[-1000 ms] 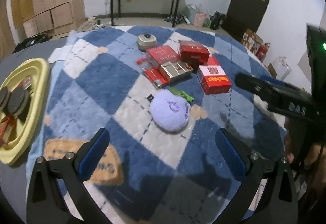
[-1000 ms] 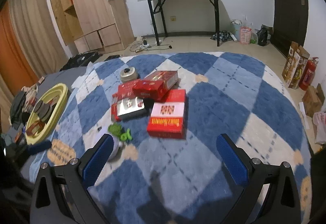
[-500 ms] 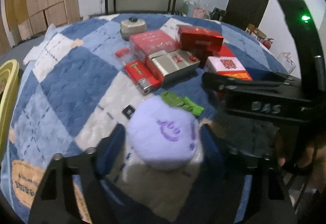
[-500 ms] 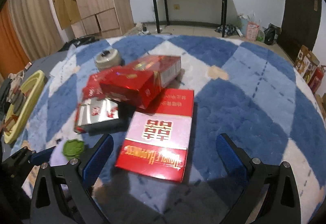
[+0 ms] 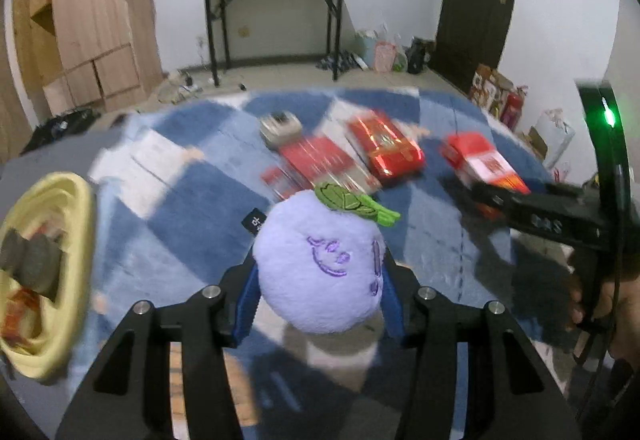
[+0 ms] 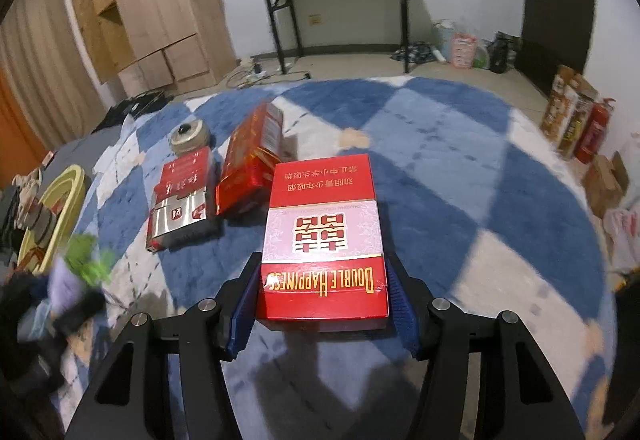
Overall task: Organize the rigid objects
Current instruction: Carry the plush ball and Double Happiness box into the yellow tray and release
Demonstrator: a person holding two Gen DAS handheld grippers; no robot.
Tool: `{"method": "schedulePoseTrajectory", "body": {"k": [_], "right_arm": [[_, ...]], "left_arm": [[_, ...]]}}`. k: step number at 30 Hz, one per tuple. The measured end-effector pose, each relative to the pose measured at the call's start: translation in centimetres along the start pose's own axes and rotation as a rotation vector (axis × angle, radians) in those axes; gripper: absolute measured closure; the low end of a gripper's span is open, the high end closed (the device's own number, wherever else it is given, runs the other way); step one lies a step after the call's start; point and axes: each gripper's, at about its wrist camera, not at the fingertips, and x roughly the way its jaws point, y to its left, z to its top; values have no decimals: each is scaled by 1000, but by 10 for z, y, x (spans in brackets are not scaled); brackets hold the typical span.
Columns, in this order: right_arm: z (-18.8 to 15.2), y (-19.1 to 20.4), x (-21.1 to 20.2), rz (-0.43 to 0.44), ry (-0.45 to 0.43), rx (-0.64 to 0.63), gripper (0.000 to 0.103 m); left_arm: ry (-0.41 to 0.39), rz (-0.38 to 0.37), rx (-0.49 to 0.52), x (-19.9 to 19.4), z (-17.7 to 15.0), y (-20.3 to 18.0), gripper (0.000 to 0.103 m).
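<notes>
My left gripper (image 5: 320, 300) is shut on a purple plush toy (image 5: 320, 264) with a green leaf and holds it above the blue checked blanket (image 5: 192, 208). My right gripper (image 6: 322, 304) is shut on the red and white Double Happiness box (image 6: 322, 236), which rests on or just above the blanket (image 6: 460, 200). A shiny red box (image 6: 250, 168), a red and silver box (image 6: 182, 204) and a small round tin (image 6: 188, 136) lie to its left. The same boxes show blurred in the left wrist view (image 5: 384, 148).
A yellow tray (image 5: 52, 280) holding dark round items sits at the blanket's left edge; it also shows in the right wrist view (image 6: 56, 216). The right gripper's arm (image 5: 560, 216) crosses the right of the left wrist view. A black table (image 6: 336, 8), wooden cabinets and floor clutter stand behind.
My left gripper closed on the plush toy and lifted it. My right gripper moved in around the Double Happiness box and closed on it.
</notes>
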Motion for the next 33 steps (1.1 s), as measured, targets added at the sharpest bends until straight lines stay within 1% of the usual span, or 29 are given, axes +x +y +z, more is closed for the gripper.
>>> {"method": "schedulePoseTrajectory", "body": {"k": [2,4,8,9,11,12,14,15,17,18,19,21,23,26,28,30,33], "right_arm": [[-1,-5,-17,-8,-16,20,46],[-3,-3,-35,-15,-36,19,46],[-7,22,-59,-5,-62,-65,46],[-8,36,-63,12,-72,-95,46],[-5,56,-68,50,-78,-123,46],[-1,73,-72,89,-83,-142,46],[1,102,-76,147,-96,-189,46],[3,124,-78,180,-105,-225,46],[4,167,-76,253,-110,-279,46],[5,191,-72,295,-104,-306,46],[6,207,-69,325,-96,-319,46],[9,250,-51,412,-49,-337,46],[13,280,-36,448,-22,-362,46],[16,329,-8,488,19,-429,46],[16,357,12,502,58,-478,46],[21,378,32,507,91,-497,46],[33,396,59,526,139,-507,46]], "left_arm": [[-28,12,-22,-23,10,17,50],[-37,23,-42,-40,17,36,50],[-57,96,-57,-71,25,88,50],[-54,130,-53,-76,25,104,50],[-23,220,-49,-76,24,137,50],[-3,246,-83,-75,23,159,50],[25,276,-184,-73,20,203,50],[31,296,-235,-72,18,227,50],[42,320,-293,-70,14,263,50],[44,330,-301,-67,12,274,50],[47,341,-310,-65,11,286,50],[61,346,-346,-57,8,313,50],[83,338,-377,-47,4,332,50],[133,314,-402,-23,3,356,50],[160,299,-398,-7,5,366,50],[185,296,-384,9,8,373,50],[209,301,-374,29,9,385,50]]}}
